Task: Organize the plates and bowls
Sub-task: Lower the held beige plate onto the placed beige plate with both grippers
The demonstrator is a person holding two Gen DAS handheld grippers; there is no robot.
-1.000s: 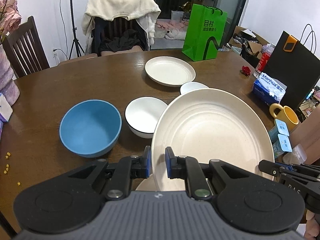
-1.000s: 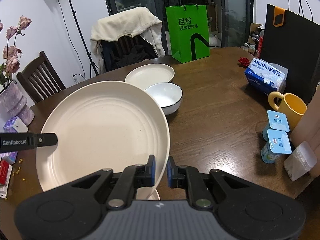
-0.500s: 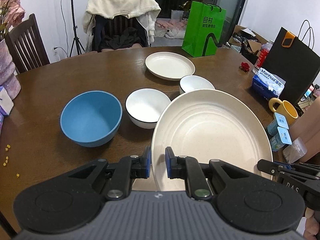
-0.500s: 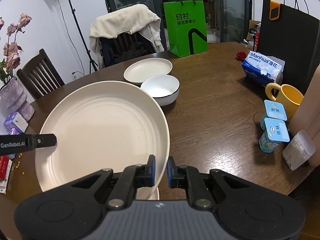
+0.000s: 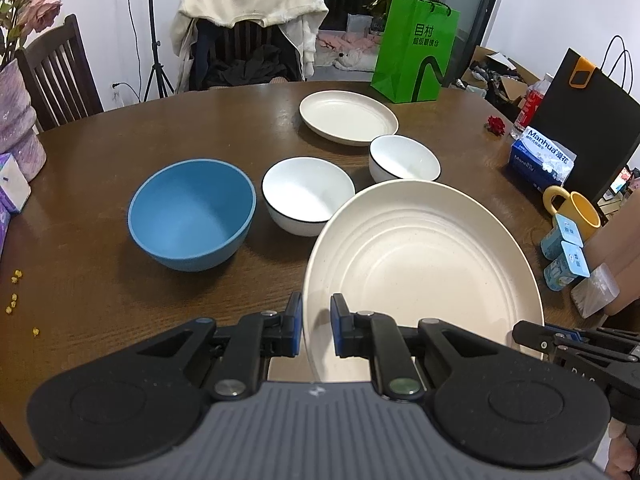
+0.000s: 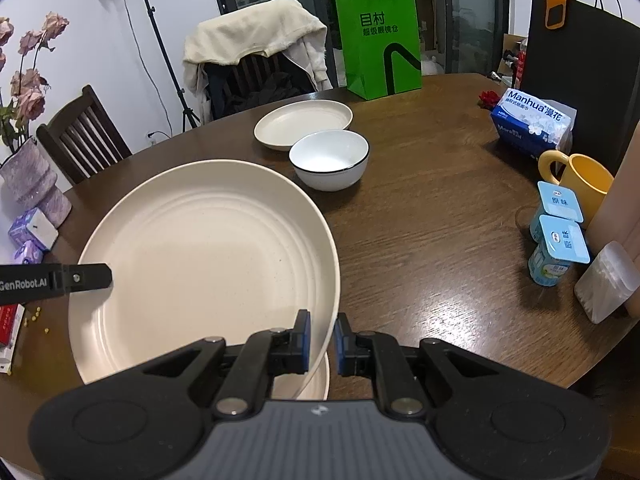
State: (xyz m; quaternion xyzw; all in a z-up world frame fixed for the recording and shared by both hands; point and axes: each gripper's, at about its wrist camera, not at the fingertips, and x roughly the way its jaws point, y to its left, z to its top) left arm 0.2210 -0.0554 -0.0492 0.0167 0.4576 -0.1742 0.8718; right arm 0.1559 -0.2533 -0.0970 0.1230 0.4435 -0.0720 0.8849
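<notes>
Large cream plate (image 5: 424, 276) held off the table (image 5: 120, 292) by both grippers at once, tilted, its near edge lower. Left gripper (image 5: 316, 330) pinches the plate's left rim between blue pads; right gripper (image 6: 321, 342) pinches the right rim the same way. Both sets of jaws nearly closed, rim caught between. In the left view the right gripper's fingers (image 5: 560, 340) show at the plate's right edge; in the right view a left finger (image 6: 72, 278) reaches over the plate's left edge.

Under the held plate, near the table edge, part of another cream plate (image 6: 316, 380) shows, lying flat.

Beyond the held plate: blue bowl (image 5: 192, 214) to the left, upright. White bowl with dark rim (image 5: 308, 194) just beside it on the right. Second white bowl (image 5: 404, 158) further right and back, close to the held plate's far edge. Far plate (image 5: 348, 116), cream, lies flat behind the bowls, near a green bag (image 5: 416, 50).

Right side of table: tissue pack (image 5: 542, 158), yellow mug (image 5: 574, 210), two yogurt cups (image 6: 558, 236), black bag (image 6: 580, 44). Left side: purple vase (image 5: 18, 128) with pink flowers. Chair draped in cream clothing (image 5: 248, 4) behind the table.
</notes>
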